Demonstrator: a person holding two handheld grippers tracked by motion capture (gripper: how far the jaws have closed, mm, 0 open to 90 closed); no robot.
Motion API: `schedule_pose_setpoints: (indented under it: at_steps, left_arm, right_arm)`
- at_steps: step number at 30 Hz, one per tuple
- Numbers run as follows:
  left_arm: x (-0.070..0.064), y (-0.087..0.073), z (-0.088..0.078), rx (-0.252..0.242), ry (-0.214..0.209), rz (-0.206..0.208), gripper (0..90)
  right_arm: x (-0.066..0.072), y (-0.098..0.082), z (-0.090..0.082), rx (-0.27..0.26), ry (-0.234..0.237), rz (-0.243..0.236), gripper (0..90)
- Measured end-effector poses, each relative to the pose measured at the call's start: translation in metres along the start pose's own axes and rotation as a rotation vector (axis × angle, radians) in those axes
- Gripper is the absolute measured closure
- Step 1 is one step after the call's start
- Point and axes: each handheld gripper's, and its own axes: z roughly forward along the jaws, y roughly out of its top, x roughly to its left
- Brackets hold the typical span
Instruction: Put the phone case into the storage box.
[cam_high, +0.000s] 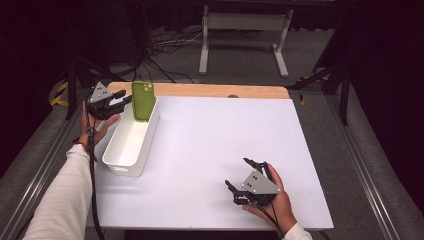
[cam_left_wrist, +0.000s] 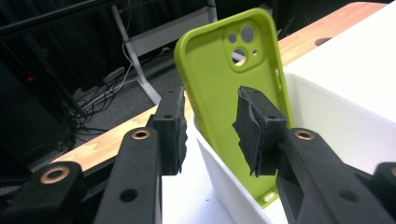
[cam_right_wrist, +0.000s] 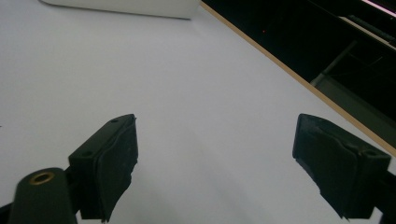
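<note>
We judged that the left gripper (cam_left_wrist: 210, 128), jaws parted and holding nothing beside the green case (cam_high: 143, 100) standing in the bin (cam_high: 127, 150) at the desk's (cam_high: 225, 145) far left, should straddle the case's edge squarely before closing, while the right gripper (cam_high: 243, 178) hung wide open, empty.

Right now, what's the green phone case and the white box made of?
The green phone case looks like soft, matte silicone or rubber: rounded edges, no sharp shine. The white box looks like smooth, hard plastic with thin, even walls, though I can't be sure from looks alone.
</note>
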Motion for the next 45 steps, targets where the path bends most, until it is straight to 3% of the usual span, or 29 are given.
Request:
schedule_pose_setpoints:
  at_steps: [14,16,22,34,41,45]
  left_arm:
    - [-0.011,0.008,-0.019,-0.042,-0.024,0.009,57.8]
    - [-0.013,0.009,-0.022,-0.046,-0.008,0.015,52.3]
    - [-0.016,0.008,-0.025,-0.059,-0.018,0.001,49.4]
    - [-0.025,0.007,-0.034,-0.071,-0.016,-0.029,27.0]
    - [-0.030,0.009,-0.043,-0.077,0.014,-0.045,15.7]
    - [-0.033,0.009,-0.047,-0.085,0.000,-0.057,11.8]
  right_arm:
    - [-0.008,-0.001,0.002,-0.018,-0.010,0.056,15.3]
    - [-0.007,-0.002,0.003,-0.014,-0.008,0.052,15.3]
    - [-0.006,-0.003,0.002,-0.009,0.000,0.050,15.3]
    - [-0.005,-0.002,0.002,-0.015,0.001,0.041,15.3]
    - [-0.006,-0.002,0.002,-0.021,0.001,0.042,15.1]
    - [-0.007,-0.003,0.002,-0.022,0.003,0.050,15.0]
